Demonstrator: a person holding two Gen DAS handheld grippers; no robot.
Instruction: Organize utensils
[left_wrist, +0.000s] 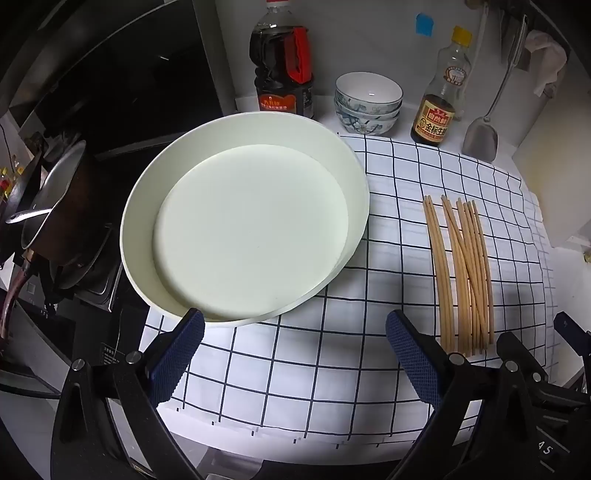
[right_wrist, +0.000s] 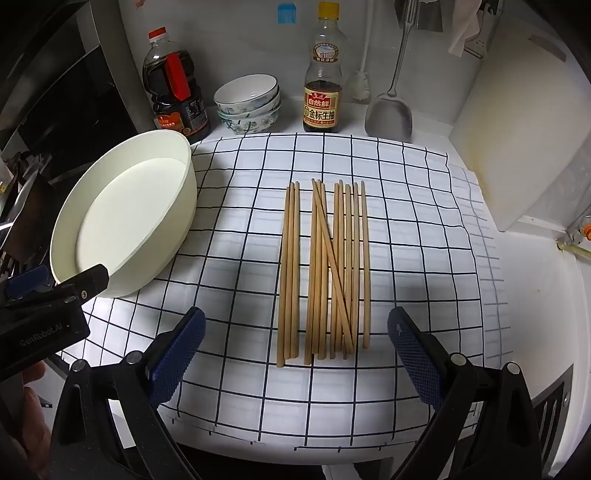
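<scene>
**Chopsticks waiting, both grippers empty**

The right gripper (right_wrist: 295, 354) hangs above the near ends of the chopsticks (right_wrist: 323, 269), its jaws spread wide with nothing between them. The left gripper (left_wrist: 293, 350) is likewise released and empty, aimed at the near rim of the white round tray (left_wrist: 147, 206), which sits to the left of the chopsticks and holds nothing.

The chopsticks lie roughly parallel on the checked cloth (right_wrist: 406, 221), a small group split off at the left and one stick crossing diagonally over the main bunch. The likely step is to gather them for the tray. A good grasp would take them across their length near the middle, so the bundle stays balanced; the crossed stick is best squared up first, or it may slip free. The cloth could bunch under a dragging finger.

Behind stand stacked bowls (right_wrist: 247, 103), two sauce bottles (right_wrist: 321, 74) and a metal spatula (right_wrist: 388, 110). At the left is what appears to be a stove with a pan (left_wrist: 51, 195), though that edge is dark.
</scene>
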